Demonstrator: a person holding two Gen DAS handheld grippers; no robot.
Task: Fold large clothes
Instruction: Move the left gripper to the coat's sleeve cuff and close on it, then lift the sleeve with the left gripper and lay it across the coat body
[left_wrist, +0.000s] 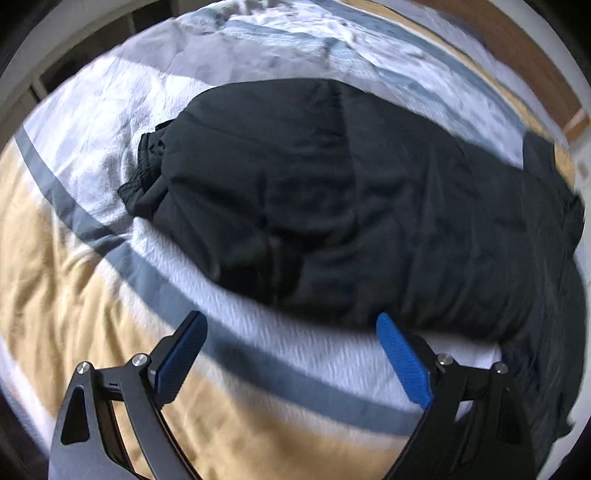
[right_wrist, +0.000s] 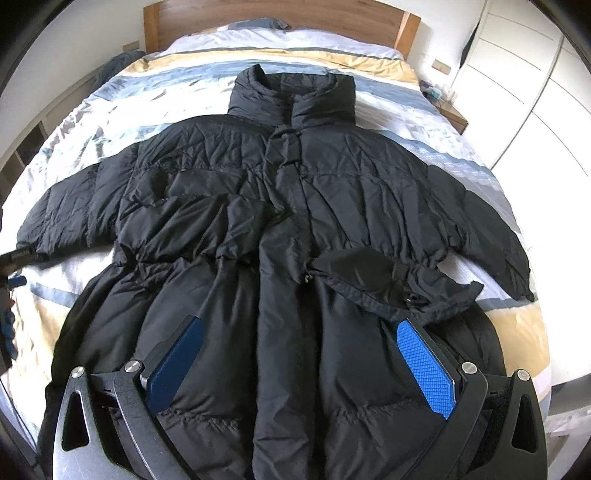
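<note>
A large black puffer coat (right_wrist: 288, 206) lies spread front-up on the bed, collar toward the headboard, both sleeves out to the sides. My right gripper (right_wrist: 299, 325) is open and empty, hovering over the coat's lower skirt. In the left wrist view one sleeve (left_wrist: 332, 206) of the coat lies across the duvet, its cuff (left_wrist: 147, 166) at the left. My left gripper (left_wrist: 291, 321) is open and empty, just short of the sleeve's near edge, its right fingertip (left_wrist: 388, 325) close to the fabric.
The bed has a striped duvet (left_wrist: 92, 295) in white, grey and tan, and a wooden headboard (right_wrist: 273, 18). White wardrobe doors (right_wrist: 535, 74) stand at the right, with a bedside table (right_wrist: 448, 107) beside them. Shelving (right_wrist: 22, 147) runs along the left wall.
</note>
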